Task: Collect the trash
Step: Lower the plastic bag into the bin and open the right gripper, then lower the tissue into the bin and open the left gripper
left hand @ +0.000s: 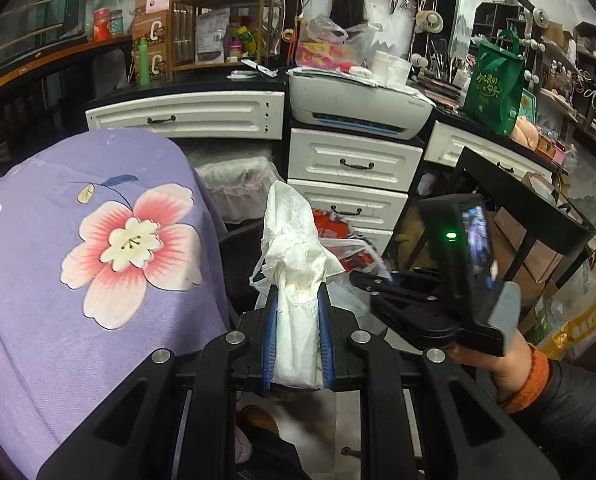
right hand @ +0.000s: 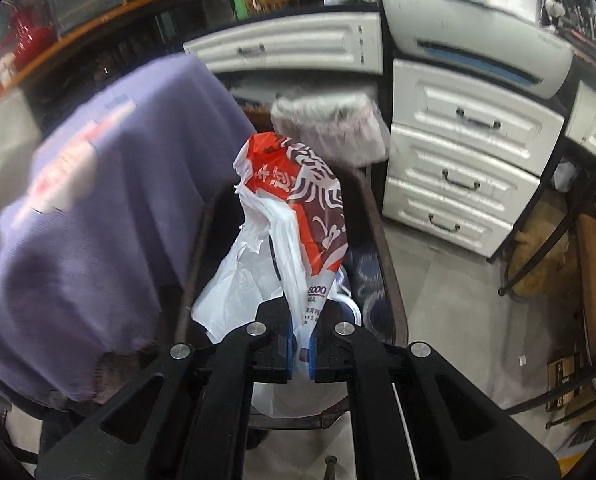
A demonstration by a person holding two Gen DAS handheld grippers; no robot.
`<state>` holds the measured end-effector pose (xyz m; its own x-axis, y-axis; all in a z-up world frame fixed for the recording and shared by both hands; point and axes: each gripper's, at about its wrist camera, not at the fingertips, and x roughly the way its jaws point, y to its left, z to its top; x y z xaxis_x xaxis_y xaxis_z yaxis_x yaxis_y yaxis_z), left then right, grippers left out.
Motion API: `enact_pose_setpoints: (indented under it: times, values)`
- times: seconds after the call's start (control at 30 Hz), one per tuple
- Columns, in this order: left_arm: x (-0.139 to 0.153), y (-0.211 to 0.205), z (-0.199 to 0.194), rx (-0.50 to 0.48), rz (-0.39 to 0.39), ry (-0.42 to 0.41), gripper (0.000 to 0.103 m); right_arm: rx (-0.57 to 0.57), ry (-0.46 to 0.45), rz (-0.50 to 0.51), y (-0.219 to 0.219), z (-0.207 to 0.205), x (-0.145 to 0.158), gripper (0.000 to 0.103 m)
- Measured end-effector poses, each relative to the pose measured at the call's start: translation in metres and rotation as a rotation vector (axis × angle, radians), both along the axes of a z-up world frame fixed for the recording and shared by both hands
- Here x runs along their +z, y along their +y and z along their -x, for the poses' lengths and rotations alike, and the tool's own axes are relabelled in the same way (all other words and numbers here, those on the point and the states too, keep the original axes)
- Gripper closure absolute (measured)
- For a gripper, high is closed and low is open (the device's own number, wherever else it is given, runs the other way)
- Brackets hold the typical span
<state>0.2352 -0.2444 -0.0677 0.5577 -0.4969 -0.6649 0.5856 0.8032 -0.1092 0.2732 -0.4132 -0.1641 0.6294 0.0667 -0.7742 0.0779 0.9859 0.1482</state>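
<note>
A crumpled white paper tissue [left hand: 294,280] stands pinched between the blue pads of my left claw [left hand: 298,332], its loose top flaring above the fingertips. Just beyond it, lower and to the right, hangs a thin white plastic bag printed in red and dark maroon [right hand: 298,216] — my right claw [right hand: 301,344] is pressed together on one edge of it, and the rest of the bag droops and billows out in front of the fingers. In the left view my right claw [left hand: 381,284] shows from the side, held close beside the tissue, with my hand [left hand: 505,368] wrapped round its grip.

To the left of both is a chair back draped in a purple cloth with a pink-and-white flower print [left hand: 98,248]. Behind stand white drawers with dark handles [left hand: 353,168], a white printer [left hand: 357,100] sitting above them, and a black-topped desk [left hand: 202,84] crowded with boxes and bottles. A green tote bag [left hand: 495,84] stands further right.
</note>
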Motion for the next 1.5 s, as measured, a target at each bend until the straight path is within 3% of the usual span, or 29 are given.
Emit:
enact_pose_setpoints:
  times: [0.03, 0.1, 0.17, 0.5, 0.87, 1.3, 1.4, 1.5]
  values:
    - [-0.003, -0.002, 0.000, -0.002, -0.002, 0.006, 0.085, 0.000, 0.017, 0.000, 0.001, -0.003, -0.006, 0.088]
    - [-0.008, -0.006, 0.000, -0.007, -0.012, 0.015, 0.085, -0.012, 0.037, -0.012, -0.001, -0.006, -0.015, 0.056]
    - [-0.014, -0.009, -0.001, -0.009, -0.023, 0.026, 0.085, -0.025, 0.017, -0.041, -0.004, -0.003, -0.015, 0.047]
    - [-0.042, -0.023, -0.011, -0.021, -0.064, 0.091, 0.085, -0.121, -0.069, -0.099, -0.034, 0.023, 0.021, 0.042]
    - [-0.079, -0.063, -0.035, -0.056, -0.150, 0.157, 0.085, -0.177, -0.190, -0.063, -0.052, 0.055, 0.072, 0.039]
    - [-0.112, -0.094, -0.069, -0.061, -0.225, 0.201, 0.084, -0.183, -0.205, -0.088, -0.053, 0.059, 0.075, 0.038]
    - [-0.117, -0.099, -0.071, -0.065, -0.242, 0.201, 0.071, -0.187, -0.205, -0.094, -0.054, 0.059, 0.074, 0.038]
    - [-0.120, -0.102, -0.074, -0.060, -0.255, 0.196, 0.050, -0.187, -0.208, -0.094, -0.055, 0.059, 0.075, 0.038]
